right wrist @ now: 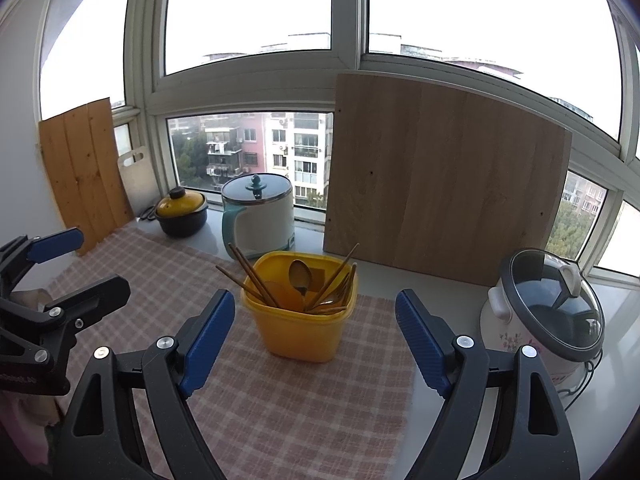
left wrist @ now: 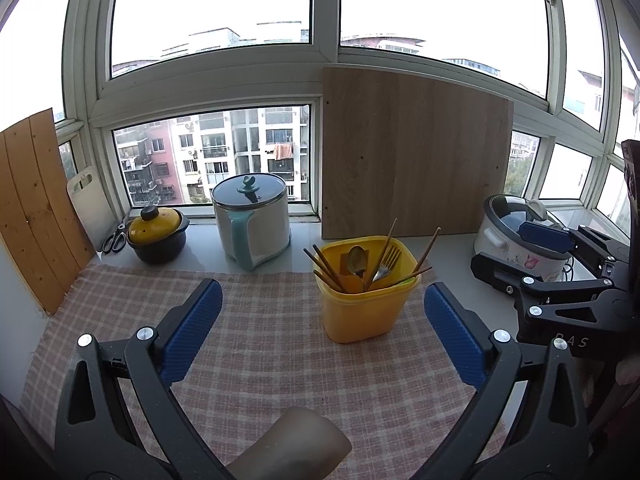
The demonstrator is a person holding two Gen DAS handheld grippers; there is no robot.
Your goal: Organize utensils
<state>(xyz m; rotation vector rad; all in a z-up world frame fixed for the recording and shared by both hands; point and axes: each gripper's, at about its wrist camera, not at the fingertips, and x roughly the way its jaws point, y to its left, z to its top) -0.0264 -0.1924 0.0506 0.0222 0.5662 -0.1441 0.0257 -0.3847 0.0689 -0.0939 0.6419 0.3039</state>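
Yellow plastic tub (right wrist: 300,322) on pink checked cloth (right wrist: 280,408), holding wooden chopsticks (right wrist: 256,280), metal spoon (right wrist: 301,276), fork (left wrist: 385,266); left gripper (left wrist: 322,334) and right gripper (right wrist: 314,342) both spread wide, empty.

- We can't see the lower ends of the chopsticks (left wrist: 326,270), spoon (left wrist: 355,261) and fork (left wrist: 387,265); the yellow container (right wrist: 298,330) wall hides them.
- Scissors (left wrist: 114,239) sit partly behind the yellow-lidded pot (left wrist: 157,239); the blades are out of sight.
- Rice cooker (left wrist: 516,236): right side blocked by the right gripper (left wrist: 524,258) in the left wrist view.
- Something pale and rounded (left wrist: 292,446) at the bottom edge of the left wrist view is blurred; we can't identify it.
- Both gripper bodies are cropped by the frame bottoms.
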